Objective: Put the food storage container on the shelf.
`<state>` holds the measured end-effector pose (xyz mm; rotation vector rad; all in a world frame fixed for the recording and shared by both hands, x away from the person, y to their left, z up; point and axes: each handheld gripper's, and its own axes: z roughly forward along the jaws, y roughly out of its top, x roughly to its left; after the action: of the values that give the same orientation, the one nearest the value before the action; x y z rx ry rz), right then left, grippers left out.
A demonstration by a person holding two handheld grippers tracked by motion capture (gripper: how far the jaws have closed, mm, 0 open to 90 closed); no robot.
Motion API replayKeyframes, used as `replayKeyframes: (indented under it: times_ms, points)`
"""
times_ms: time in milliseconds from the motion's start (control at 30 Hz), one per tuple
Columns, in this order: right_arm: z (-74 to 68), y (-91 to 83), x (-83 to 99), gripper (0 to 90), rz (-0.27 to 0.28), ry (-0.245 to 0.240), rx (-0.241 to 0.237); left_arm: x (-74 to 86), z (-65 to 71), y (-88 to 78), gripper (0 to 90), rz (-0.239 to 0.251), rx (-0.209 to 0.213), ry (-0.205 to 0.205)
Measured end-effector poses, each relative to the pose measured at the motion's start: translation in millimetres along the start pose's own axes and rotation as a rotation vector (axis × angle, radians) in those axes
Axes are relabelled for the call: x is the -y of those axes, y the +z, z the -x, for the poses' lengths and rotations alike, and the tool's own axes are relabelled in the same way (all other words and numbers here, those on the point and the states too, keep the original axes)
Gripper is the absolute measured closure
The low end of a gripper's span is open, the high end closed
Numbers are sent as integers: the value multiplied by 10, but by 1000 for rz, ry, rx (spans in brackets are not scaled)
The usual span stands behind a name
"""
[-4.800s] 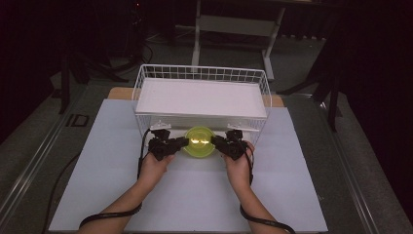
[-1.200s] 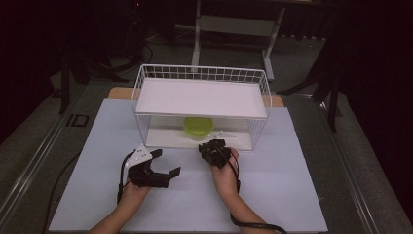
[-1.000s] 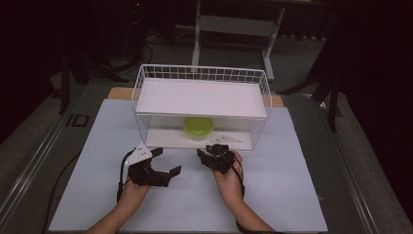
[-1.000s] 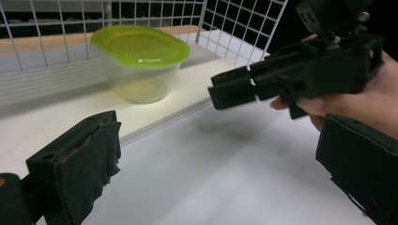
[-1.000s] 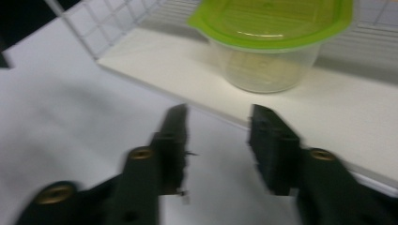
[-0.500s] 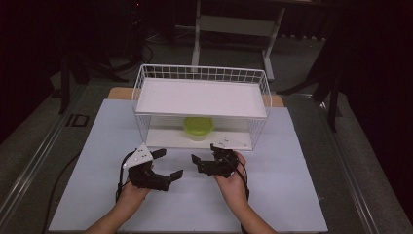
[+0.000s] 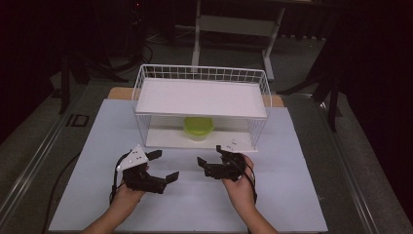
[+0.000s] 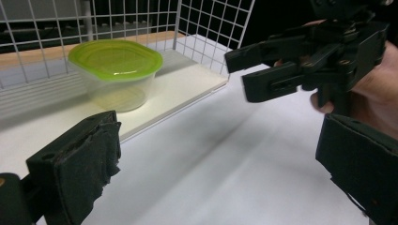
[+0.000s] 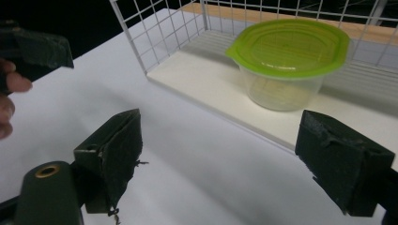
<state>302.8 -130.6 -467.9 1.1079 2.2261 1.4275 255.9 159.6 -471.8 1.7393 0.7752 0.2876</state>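
Observation:
A clear plastic container with a green lid stands upright on the lower shelf of a white wire rack. Both grippers sit on the white table in front of the rack, apart from the container. My left gripper is open and empty, with its jaws aimed toward the rack's front right. My right gripper is also open and empty, and its jaws frame the container from a distance. The left gripper view shows the right gripper close by.
The rack's upper shelf is a bare white board over the container. The white table cover spreads around both hands. A wooden strip edges the table behind the rack, and a metal stand rises beyond on the dark floor.
Earlier both grippers pressed the container between them at the rack's front. Now it rests inside on the lower shelf, and both grippers have pulled back toward the person and opened.

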Motion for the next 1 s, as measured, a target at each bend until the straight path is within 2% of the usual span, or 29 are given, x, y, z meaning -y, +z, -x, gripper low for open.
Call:
replayKeyframes:
  times_ms: [200, 733, 1000]
  points:
    - [38, -171, 80, 151, 4, 2, -21, 32, 1, -108, 12, -5, -4, 3]
    - [159, -523, 281, 150, 6, -23, -11, 203, -72, -378, 12, -2, -35, -14]
    - [189, -676, 383, 150, -4, -38, -5, 341, -86, -527, 12, -22, -48, -25]
